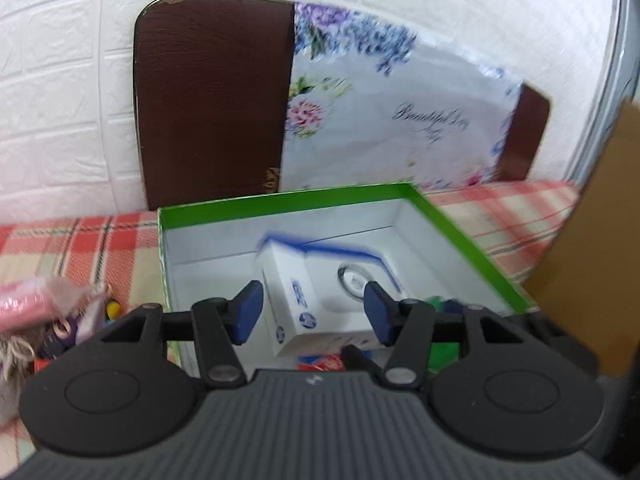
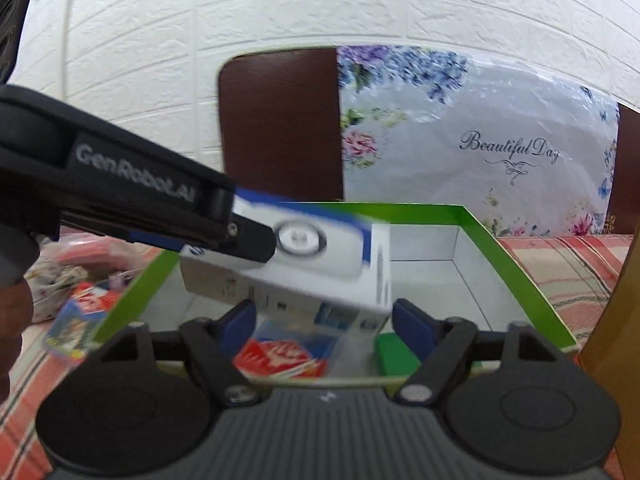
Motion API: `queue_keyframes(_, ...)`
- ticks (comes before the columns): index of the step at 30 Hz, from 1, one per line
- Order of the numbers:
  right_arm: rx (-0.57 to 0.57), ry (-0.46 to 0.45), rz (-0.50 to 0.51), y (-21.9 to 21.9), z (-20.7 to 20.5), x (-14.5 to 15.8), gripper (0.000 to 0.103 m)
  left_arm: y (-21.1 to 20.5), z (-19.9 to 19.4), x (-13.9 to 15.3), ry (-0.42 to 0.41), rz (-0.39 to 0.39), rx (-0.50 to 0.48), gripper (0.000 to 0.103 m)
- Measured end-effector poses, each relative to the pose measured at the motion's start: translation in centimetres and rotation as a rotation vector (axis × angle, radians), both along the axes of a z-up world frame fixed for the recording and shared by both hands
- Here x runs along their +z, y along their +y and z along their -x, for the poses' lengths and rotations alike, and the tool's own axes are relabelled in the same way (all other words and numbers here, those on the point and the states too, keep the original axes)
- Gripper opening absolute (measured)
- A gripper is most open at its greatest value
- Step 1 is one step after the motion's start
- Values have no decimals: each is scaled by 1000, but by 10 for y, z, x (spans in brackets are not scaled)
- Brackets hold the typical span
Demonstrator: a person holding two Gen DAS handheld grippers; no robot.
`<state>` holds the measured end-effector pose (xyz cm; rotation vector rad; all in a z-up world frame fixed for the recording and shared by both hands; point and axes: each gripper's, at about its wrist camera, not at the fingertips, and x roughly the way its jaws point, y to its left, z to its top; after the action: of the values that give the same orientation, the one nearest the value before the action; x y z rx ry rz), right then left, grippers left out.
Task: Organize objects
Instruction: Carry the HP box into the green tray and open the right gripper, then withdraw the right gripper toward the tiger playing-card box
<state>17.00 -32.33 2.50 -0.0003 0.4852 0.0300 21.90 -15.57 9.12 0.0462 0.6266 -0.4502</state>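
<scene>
A white and blue carton [image 1: 320, 300] [image 2: 312, 264] hangs tilted inside the green-rimmed open box [image 1: 288, 198] [image 2: 516, 264]. My left gripper [image 1: 314, 314] has a blue pad on each side of the carton and grips it; its black body [image 2: 120, 184] reaches in from the left in the right wrist view. My right gripper [image 2: 324, 326] is open, its fingers just below and either side of the carton, over the box's near edge. A red packet [image 2: 280, 354] and a green item [image 2: 394, 352] lie on the box floor.
The box sits on a red plaid cloth [image 2: 568, 264]. Loose packets and small items [image 1: 60, 312] [image 2: 76, 320] lie left of the box. A brown board [image 1: 216, 100] and a floral bag [image 2: 480, 148] lean on the white wall. A cardboard panel [image 1: 600, 240] stands at right.
</scene>
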Motion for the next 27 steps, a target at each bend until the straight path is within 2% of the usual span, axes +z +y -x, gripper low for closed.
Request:
queue_keyframes(2, -21, 16, -13, -4, -4, -3, 90, -6, -4, -4, -2, -78, 49, 58)
queue_keyframes(4, -13, -11, -56, -9, 7, -1, 90, -2, 2, -3, 0, -81, 54, 58)
queue_keyframes(10, -23, -77, -74, -6, 49, 7, 90, 4, 36, 0, -8, -148, 91, 58)
queue_keyframes(15, 1, -85, -106, 3, 89, 13, 90, 17, 67, 6, 4, -145, 121, 59)
queue_keyframes(20, 56, -29, -114, 16, 111, 7, 89, 34, 91, 4, 29, -131, 143, 59)
queue_keyframes(25, 111, 8, -88, 37, 124, 4, 83, 51, 108, -2, 30, -156, 183, 61)
queue_keyframes(27, 134, 21, -82, 44, 127, 3, 75, 59, 111, -4, 30, -163, 205, 61)
